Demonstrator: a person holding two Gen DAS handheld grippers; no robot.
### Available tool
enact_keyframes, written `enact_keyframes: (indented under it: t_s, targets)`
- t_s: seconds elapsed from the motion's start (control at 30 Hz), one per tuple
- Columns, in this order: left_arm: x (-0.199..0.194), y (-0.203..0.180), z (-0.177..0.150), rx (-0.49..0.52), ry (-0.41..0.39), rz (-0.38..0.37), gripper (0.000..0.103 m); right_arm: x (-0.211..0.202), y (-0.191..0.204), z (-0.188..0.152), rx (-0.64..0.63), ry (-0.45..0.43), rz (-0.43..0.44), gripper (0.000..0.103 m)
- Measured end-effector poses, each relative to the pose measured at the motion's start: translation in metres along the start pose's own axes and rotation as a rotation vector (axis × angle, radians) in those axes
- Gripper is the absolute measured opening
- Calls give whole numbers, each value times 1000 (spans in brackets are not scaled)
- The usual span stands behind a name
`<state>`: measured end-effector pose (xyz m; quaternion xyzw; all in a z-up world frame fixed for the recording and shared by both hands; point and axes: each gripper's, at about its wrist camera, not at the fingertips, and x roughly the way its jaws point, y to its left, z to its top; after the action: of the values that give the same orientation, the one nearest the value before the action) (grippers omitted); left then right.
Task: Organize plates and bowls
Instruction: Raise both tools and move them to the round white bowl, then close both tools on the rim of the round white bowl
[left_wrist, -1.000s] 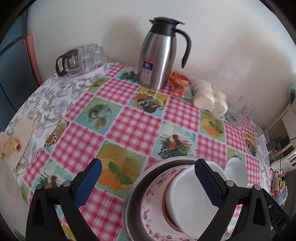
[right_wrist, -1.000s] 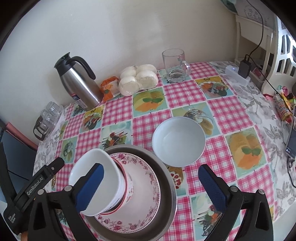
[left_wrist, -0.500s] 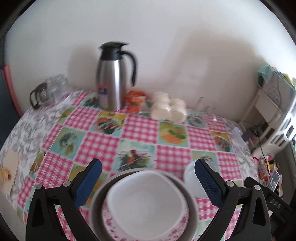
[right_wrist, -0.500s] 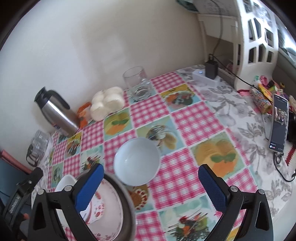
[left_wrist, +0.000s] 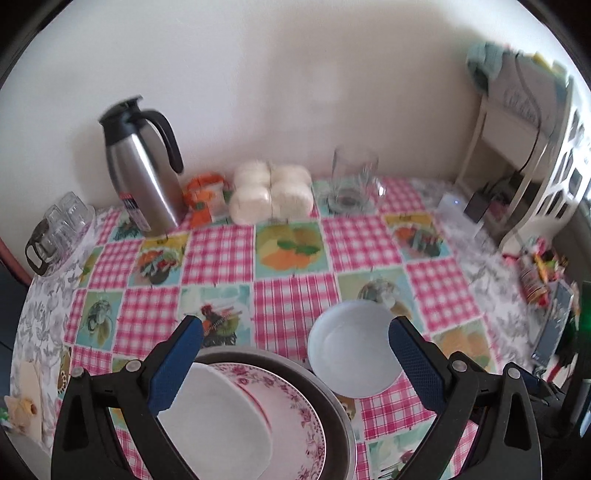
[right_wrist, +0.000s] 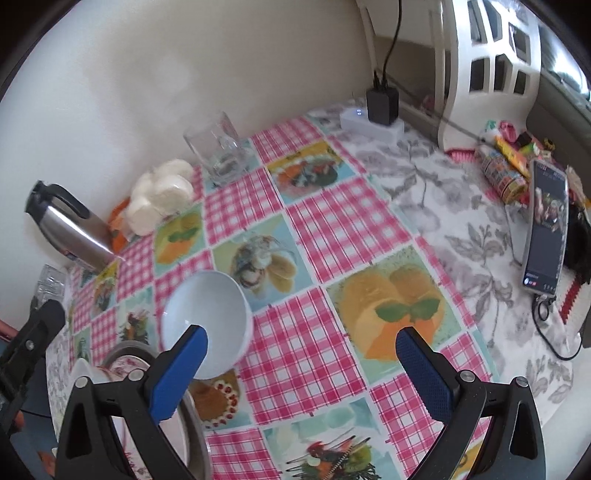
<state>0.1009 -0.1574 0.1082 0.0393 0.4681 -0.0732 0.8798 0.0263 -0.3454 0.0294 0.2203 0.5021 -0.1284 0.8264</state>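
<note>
- Loose round white ceramic bowl (left_wrist: 352, 349) sits alone on the checked tablecloth (left_wrist: 295, 258), just beside the stack: white bowl (left_wrist: 218, 417) on floral pink-rimmed plate (left_wrist: 295, 410) in a grey metal pan (left_wrist: 338, 402).
- Left gripper (left_wrist: 295, 363) and right gripper (right_wrist: 301, 367): jaws wide, empty.
- Likely next: pinch the loose bowl's rim and nest it level; rim depth is blurred.

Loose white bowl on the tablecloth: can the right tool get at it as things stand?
Probably yes. The white bowl sits alone on the tablecloth, beside the plate stack, just ahead-left of the open right tool. Nothing lies between them.
</note>
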Motion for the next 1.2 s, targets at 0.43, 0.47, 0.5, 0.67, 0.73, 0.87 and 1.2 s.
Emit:
enact_keyframes:
  t_s: [0.43,0.47,0.5,0.67,0.73,0.87,1.2]
  targets:
    - [65,-24,5,20,112,31,97,63,9,-5,-3,109,-7,102]
    - [69,-24,5,21,121,31,94,66,9,-4,2,111,-3,101]
    - [75,-26,4,24,133,33,91,69,10,-4,5,114,-1,99]
    - [96,-31,1,36,180,29,75,81,14,-3,18,127,9,80]
    - [101,-33,0,39,193,24,73,85,17,-2,22,134,25,68]
    - [110,-35,-4,42,216,16,65,94,23,-4,32,153,61,53]
    - [120,-31,-8,17,248,-12,48,94,26,-6,35,142,113,17]
